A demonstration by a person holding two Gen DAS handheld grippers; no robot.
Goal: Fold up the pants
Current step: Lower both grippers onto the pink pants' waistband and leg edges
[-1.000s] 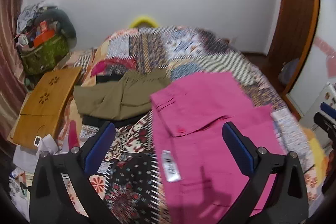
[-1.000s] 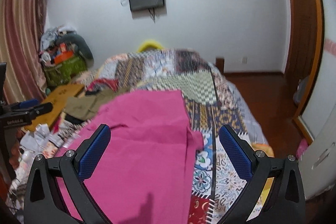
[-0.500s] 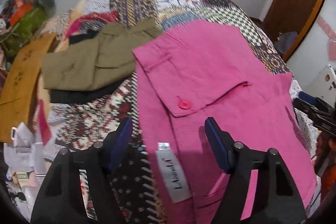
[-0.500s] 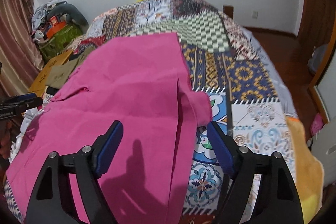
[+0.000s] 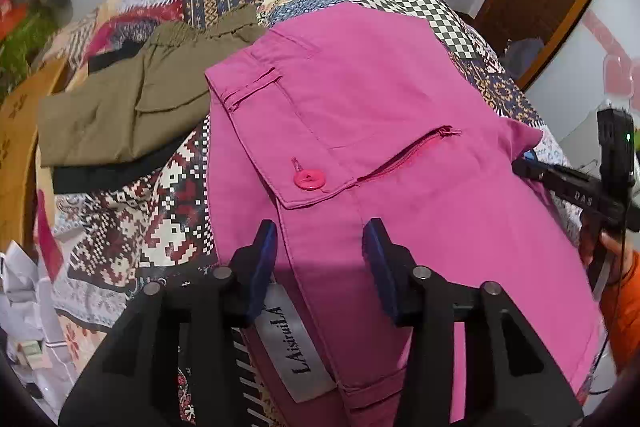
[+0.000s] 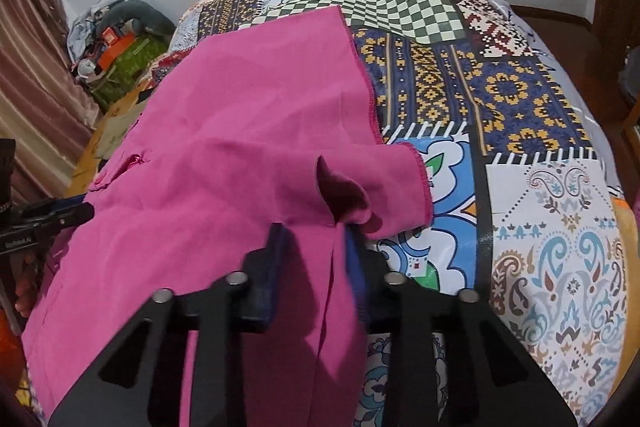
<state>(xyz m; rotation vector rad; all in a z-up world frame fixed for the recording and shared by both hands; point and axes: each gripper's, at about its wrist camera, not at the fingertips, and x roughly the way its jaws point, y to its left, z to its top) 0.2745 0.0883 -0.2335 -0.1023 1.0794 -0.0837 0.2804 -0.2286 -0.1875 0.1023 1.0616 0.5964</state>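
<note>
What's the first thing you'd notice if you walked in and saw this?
The bright pink pants jump out first, spread across the near end of the bed with a round pink button near the waist. Under them is a busy patchwork quilt of checks and flowers. Folded olive pants lie to the left.

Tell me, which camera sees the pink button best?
The left wrist view: the pink button sits sharp and unhidden on the pink pants, just ahead of the left gripper. The right wrist view shows only plain pink cloth, no button.
</note>
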